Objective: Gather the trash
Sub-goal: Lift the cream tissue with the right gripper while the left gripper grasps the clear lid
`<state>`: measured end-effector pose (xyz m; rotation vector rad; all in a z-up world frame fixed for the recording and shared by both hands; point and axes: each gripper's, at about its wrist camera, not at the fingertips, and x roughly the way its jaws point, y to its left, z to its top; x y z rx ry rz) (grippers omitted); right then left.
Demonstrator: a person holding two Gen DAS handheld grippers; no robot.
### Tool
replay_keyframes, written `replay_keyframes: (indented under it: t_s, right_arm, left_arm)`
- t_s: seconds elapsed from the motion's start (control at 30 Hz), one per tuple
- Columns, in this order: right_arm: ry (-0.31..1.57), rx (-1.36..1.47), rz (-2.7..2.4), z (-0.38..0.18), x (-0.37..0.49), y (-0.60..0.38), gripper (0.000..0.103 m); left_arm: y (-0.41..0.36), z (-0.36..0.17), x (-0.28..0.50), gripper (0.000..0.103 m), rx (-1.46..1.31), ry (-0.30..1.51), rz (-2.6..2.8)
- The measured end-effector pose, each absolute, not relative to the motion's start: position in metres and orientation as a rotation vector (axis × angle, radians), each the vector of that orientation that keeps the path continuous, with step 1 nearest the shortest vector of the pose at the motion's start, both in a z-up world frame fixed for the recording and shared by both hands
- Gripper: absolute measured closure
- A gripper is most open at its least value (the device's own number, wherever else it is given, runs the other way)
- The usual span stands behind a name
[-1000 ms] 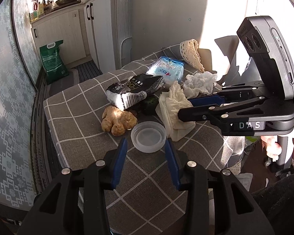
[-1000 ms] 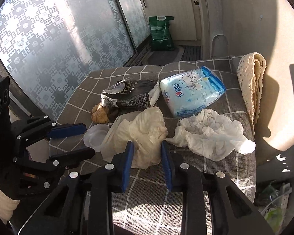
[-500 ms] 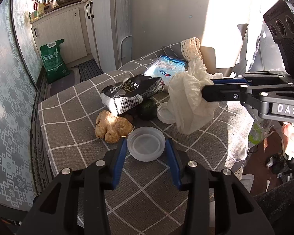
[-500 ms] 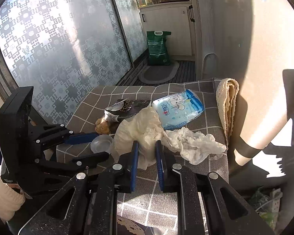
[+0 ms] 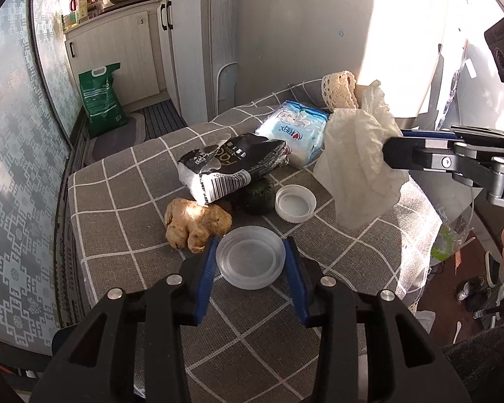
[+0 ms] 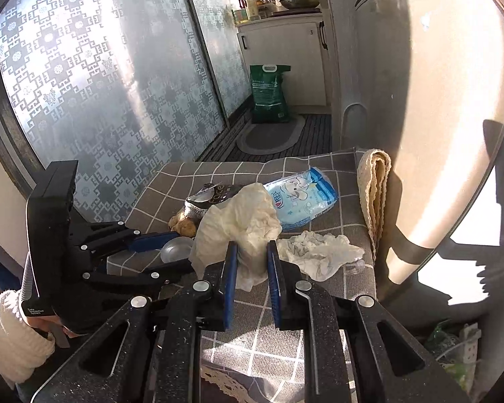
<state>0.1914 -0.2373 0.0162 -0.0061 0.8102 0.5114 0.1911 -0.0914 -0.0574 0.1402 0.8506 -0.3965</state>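
The right gripper [image 6: 250, 265] pinches the cream crumpled tissue [image 6: 242, 221] clear of the table [image 5: 124, 208] for binning, while the left gripper [image 5: 251, 262], closing, brackets the near clear lid [image 5: 251, 256].

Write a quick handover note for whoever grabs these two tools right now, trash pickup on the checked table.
Right tool: shut on the cream crumpled paper, lifted clear of the table.
Left tool: jaws closing around the clear plastic lid; it sits between the pads.
On the table: white crumpled tissue, white bottle cap, black snack bag, blue tissue pack, ginger root.
Done: one paper picked up. Left: bin it, secure the lid, then collect the tissue and cap. No bin visible.
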Motion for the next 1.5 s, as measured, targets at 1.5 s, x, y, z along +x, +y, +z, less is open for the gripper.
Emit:
replay_keyframes:
  t_s: [1.5]
  right_arm:
    - [0.801,-0.175,0.761,0.019,0.167,-0.018,0.086]
  left_arm:
    - [0.114,-0.065,0.109,0.061,-0.062,0.836,-0.081]
